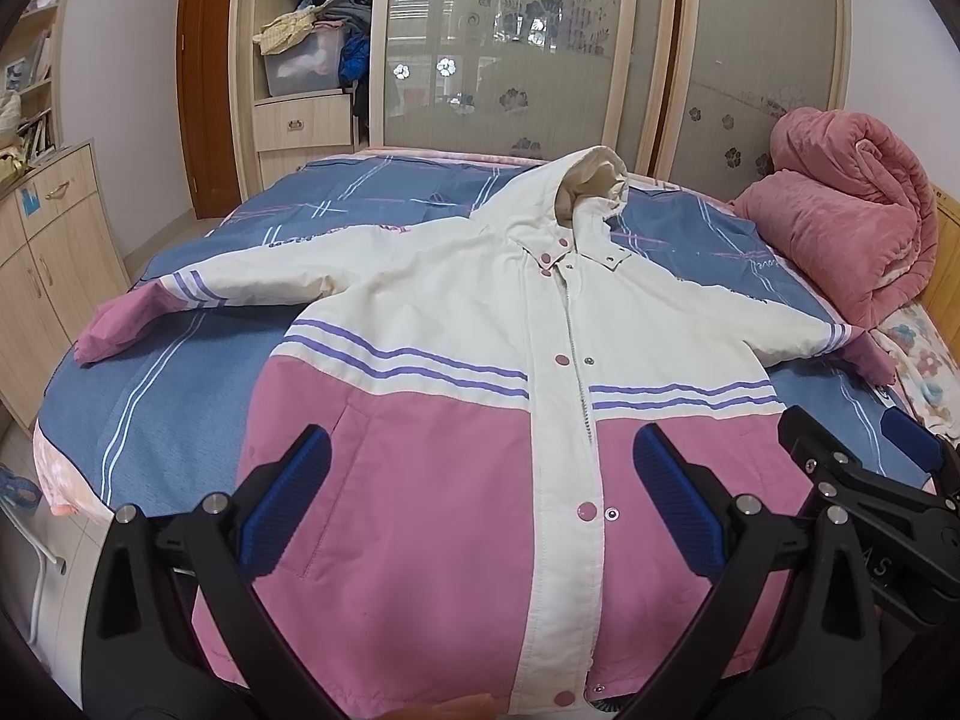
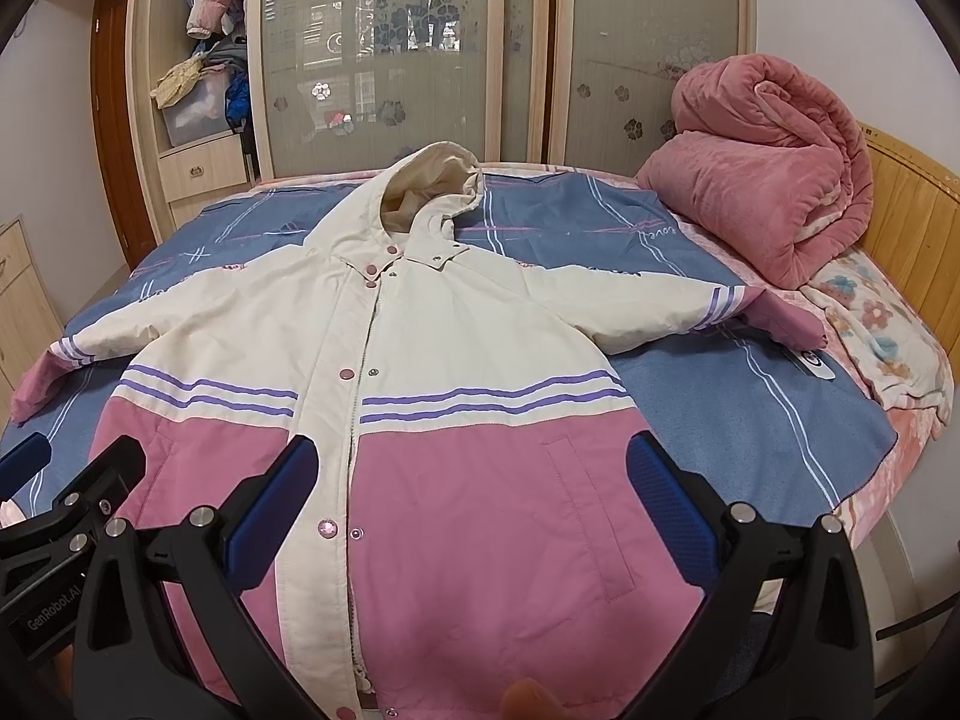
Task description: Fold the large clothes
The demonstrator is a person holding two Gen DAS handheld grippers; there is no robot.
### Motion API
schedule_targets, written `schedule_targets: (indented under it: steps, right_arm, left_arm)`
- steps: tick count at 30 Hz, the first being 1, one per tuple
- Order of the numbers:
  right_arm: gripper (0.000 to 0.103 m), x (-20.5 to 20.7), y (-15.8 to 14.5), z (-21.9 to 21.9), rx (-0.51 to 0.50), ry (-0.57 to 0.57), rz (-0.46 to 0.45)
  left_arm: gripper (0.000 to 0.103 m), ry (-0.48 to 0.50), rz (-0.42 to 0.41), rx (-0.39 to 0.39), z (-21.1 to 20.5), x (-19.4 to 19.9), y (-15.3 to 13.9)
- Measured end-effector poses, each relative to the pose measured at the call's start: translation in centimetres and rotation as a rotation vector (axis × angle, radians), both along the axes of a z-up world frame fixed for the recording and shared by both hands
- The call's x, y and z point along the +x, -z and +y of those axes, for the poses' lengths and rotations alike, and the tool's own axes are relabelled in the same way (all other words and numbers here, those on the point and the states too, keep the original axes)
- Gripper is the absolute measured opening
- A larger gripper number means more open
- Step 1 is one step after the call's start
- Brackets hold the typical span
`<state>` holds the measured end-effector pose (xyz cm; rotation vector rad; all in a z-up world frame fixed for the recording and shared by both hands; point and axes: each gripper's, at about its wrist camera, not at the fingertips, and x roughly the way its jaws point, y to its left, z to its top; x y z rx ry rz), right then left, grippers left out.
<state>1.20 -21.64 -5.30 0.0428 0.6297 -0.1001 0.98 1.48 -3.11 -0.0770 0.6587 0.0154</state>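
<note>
A hooded jacket (image 1: 456, 312) (image 2: 420, 324), cream on top and pink below with purple stripes, lies flat and face up on the bed, sleeves spread out to both sides, hood toward the wardrobe. My left gripper (image 1: 480, 504) hovers open above the jacket's pink lower front, straddling the snap placket. My right gripper (image 2: 471, 504) is open too, above the pink lower part on the pocket side. In the left wrist view the right gripper (image 1: 864, 450) shows at the right edge; in the right wrist view the left gripper (image 2: 78, 468) shows at the left edge. Nothing is held.
The bed has a blue checked cover (image 1: 384, 192) (image 2: 708, 372). A rolled pink quilt (image 1: 852, 222) (image 2: 774, 174) and a floral pillow (image 2: 882, 336) lie at the right by the wooden headboard (image 2: 912, 204). Behind stands a wardrobe (image 1: 510, 48) with glass doors; a cabinet (image 1: 42, 252) stands left.
</note>
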Motion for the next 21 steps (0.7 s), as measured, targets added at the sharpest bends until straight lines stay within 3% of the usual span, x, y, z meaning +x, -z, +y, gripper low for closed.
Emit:
schedule_targets:
  steps: [12, 21]
  right_arm:
    - [0.102, 1.0, 0.8, -0.2, -0.007, -0.003, 0.030]
    - [0.102, 3.0, 3.1, -0.8, 0.000, -0.016, 0.081]
  left_arm:
    - [0.101, -0.003, 0.043, 0.003, -0.4, 1.2, 0.7]
    - [0.101, -0.004, 0.103, 0.014, -0.9, 3.0, 2.6]
